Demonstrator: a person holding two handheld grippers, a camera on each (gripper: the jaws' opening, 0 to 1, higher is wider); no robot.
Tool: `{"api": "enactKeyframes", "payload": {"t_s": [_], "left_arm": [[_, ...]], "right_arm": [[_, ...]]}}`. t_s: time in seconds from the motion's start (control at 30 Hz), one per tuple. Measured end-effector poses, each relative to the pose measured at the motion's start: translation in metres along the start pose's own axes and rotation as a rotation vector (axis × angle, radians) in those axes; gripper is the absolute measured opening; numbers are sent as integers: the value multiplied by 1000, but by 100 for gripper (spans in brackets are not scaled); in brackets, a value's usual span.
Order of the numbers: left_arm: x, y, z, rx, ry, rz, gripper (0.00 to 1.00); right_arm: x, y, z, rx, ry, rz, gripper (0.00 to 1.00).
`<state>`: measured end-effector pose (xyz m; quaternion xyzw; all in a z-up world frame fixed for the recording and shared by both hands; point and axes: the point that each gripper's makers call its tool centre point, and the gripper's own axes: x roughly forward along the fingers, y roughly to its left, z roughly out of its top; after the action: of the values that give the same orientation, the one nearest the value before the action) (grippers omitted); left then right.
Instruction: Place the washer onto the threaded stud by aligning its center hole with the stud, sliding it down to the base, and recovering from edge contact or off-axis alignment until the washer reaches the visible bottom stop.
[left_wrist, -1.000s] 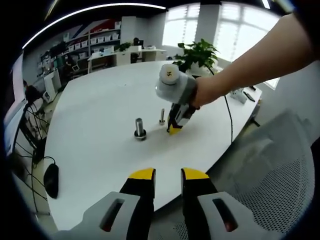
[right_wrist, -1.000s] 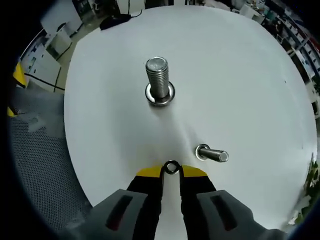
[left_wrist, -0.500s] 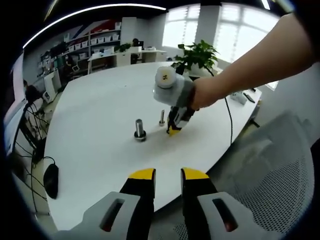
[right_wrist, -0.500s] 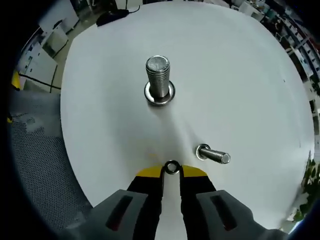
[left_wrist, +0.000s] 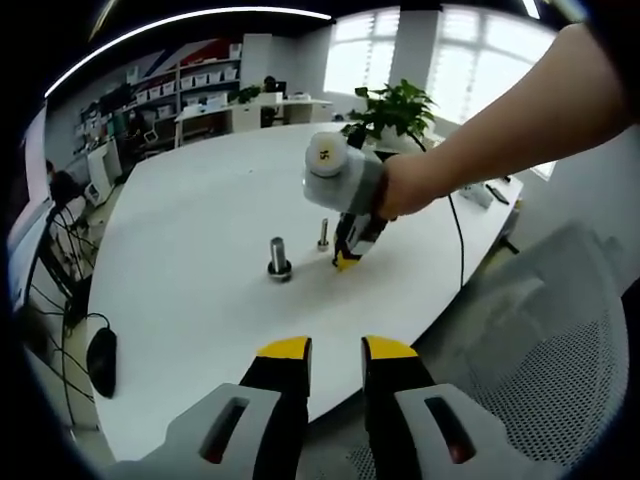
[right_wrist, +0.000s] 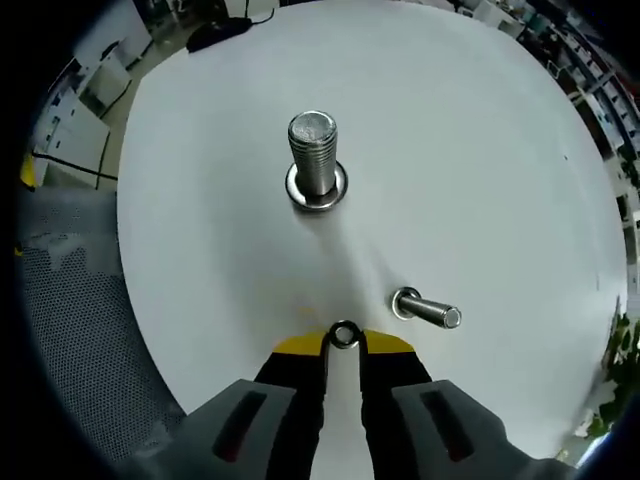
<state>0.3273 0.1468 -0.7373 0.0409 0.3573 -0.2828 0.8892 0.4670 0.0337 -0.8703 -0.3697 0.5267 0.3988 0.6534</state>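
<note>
A small steel washer (right_wrist: 344, 335) is pinched at the yellow tips of my right gripper (right_wrist: 344, 342), held just above the white table (right_wrist: 480, 150). Ahead of it stands a thick threaded stud (right_wrist: 314, 160) with a washer at its base. To the right stands a thinner stud (right_wrist: 424, 307), close to the held washer. In the left gripper view the right gripper (left_wrist: 347, 258) hangs over the table beside the thin stud (left_wrist: 323, 233), with the thick stud (left_wrist: 279, 258) to its left. My left gripper (left_wrist: 335, 352) waits near the table's near edge, jaws slightly apart and empty.
A person's arm (left_wrist: 500, 130) reaches in from the right. A mesh office chair (left_wrist: 560, 330) stands by the table edge, a black mouse (left_wrist: 102, 360) lies at the left, and a potted plant (left_wrist: 395, 108) sits at the far side.
The right gripper has drifted slightly with the washer still held. The studs and the left gripper have not moved.
</note>
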Motion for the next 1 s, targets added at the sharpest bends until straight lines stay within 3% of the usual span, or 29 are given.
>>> {"api": "enactKeyframes", "payload": {"t_s": [0.37, 0.7, 1.0], "left_arm": [[0, -1, 1, -1, -5, -9, 18], [0, -4, 2, -6, -7, -26, 18], [1, -5, 2, -4, -4, -33, 18]], "right_arm": [[-7, -2, -5, 67, -50, 17, 13], [-40, -14, 4, 109, -151, -8, 13], [-65, -37, 10, 119, -209, -61, 14]]}}
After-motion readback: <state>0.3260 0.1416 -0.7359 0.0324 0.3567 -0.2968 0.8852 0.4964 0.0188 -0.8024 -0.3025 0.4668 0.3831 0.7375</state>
